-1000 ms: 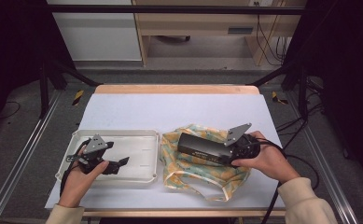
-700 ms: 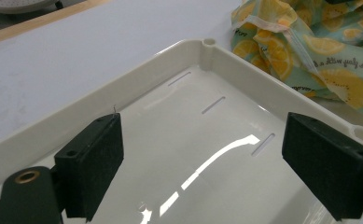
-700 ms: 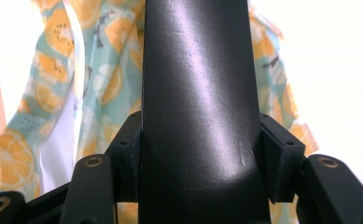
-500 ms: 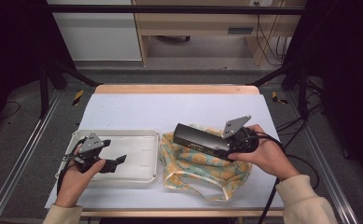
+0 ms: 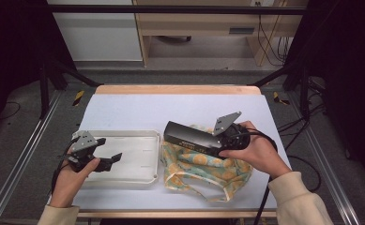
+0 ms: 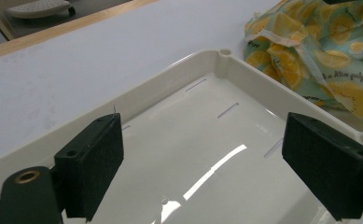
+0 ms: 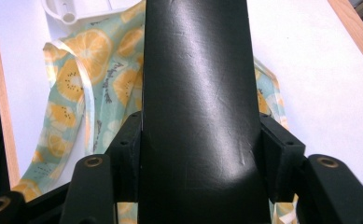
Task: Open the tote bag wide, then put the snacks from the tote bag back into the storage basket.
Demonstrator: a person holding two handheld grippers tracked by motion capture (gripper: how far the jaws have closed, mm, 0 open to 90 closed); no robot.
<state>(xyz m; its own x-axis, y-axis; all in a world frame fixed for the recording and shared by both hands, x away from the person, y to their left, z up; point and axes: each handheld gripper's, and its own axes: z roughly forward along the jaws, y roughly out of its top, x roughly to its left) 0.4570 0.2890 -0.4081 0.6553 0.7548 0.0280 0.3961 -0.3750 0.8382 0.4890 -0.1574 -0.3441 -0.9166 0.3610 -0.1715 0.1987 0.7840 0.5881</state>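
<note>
A long black case hangs above a crumpled cloth printed with orange slices, and my right gripper is shut on its near end. In the right gripper view the black case runs up the middle, clamped between both pads, with the fruit-print cloth under it. My left gripper stands open over the left part of a white plastic tray. In the left gripper view its jaws stand wide apart above the bare tray floor, with the cloth past the tray's far corner.
The white table has free room behind the tray and cloth. A wooden strip borders its far edge. Metal rails run along both sides, and a desk with cables stands farther back.
My right gripper has lifted the black case and carried it left and a little away from me, off the cloth. The left gripper has stayed over the tray, shifting slightly.
</note>
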